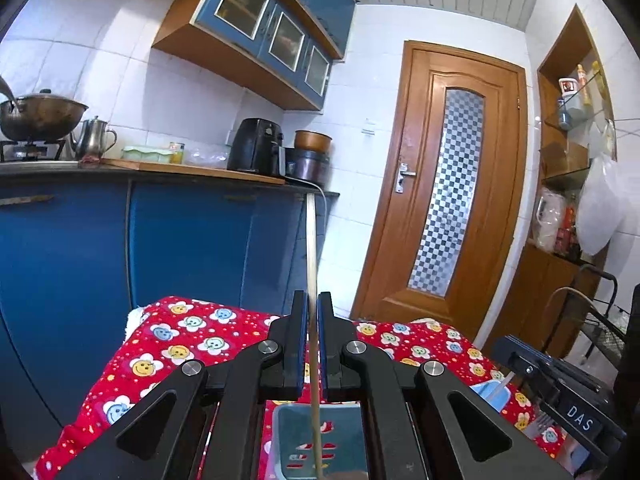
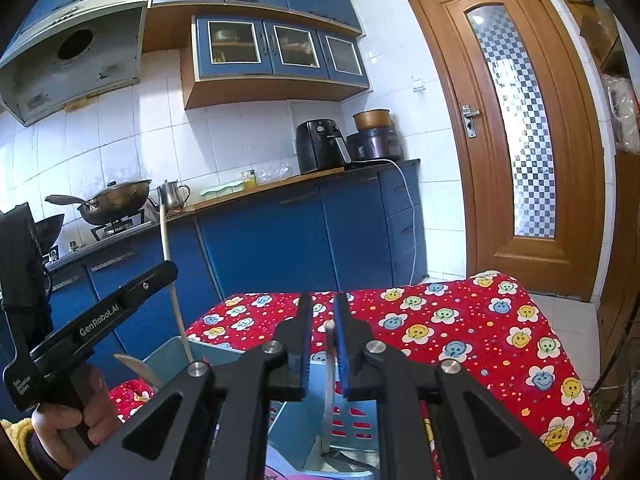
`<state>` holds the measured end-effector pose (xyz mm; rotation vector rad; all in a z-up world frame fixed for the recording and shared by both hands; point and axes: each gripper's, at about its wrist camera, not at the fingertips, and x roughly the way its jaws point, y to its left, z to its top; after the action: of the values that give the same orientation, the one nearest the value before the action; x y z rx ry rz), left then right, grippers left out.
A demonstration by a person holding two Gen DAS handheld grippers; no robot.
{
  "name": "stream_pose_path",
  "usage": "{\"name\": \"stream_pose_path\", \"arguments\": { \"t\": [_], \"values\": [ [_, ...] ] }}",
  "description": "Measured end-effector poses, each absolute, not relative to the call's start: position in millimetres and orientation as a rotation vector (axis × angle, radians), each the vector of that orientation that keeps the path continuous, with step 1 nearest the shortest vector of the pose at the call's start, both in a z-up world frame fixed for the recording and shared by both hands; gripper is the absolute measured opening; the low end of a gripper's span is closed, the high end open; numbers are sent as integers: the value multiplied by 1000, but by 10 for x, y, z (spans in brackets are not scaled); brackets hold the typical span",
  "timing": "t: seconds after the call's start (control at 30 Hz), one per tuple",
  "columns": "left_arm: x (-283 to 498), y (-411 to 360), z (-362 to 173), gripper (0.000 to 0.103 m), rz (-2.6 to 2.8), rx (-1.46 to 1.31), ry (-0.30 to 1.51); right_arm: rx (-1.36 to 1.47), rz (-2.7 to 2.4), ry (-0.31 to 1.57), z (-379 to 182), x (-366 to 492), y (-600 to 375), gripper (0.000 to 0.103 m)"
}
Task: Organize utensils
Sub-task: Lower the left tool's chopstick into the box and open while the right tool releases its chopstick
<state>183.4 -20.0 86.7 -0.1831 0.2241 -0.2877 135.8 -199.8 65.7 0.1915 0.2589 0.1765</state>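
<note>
My left gripper is shut on a thin pale chopstick. The stick stands almost upright, and its lower end hangs over a blue slotted utensil basket. In the right wrist view the same gripper and chopstick are at the left, above the basket's rim. My right gripper is open. A white utensil handle stands between its jaws, close to the right pad and apart from the left one. Its lower end rests inside the basket.
The basket sits on a table covered with a red flowered cloth. A pale blade tip pokes up at the basket's left. A fork lies near the right gripper. Blue cabinets and a wooden door stand behind.
</note>
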Motion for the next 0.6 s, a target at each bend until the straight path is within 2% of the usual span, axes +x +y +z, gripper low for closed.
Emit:
{"name": "stream_pose_path", "arguments": {
  "t": [0.13, 0.23, 0.4, 0.6],
  "values": [
    [1802, -203, 882, 14, -311, -185, 233, 200, 182, 250, 695, 1303, -2000, 26],
    [1768, -211, 911, 17, -323, -182, 241, 215, 189, 243, 737, 1248, -2013, 29],
    [1679, -176, 990, 23, -353, -185, 244, 231, 200, 223, 854, 1131, -2059, 33],
    [1526, -142, 1106, 24, -370, -181, 247, 233, 199, 234, 937, 969, -2078, 35]
  ]
}}
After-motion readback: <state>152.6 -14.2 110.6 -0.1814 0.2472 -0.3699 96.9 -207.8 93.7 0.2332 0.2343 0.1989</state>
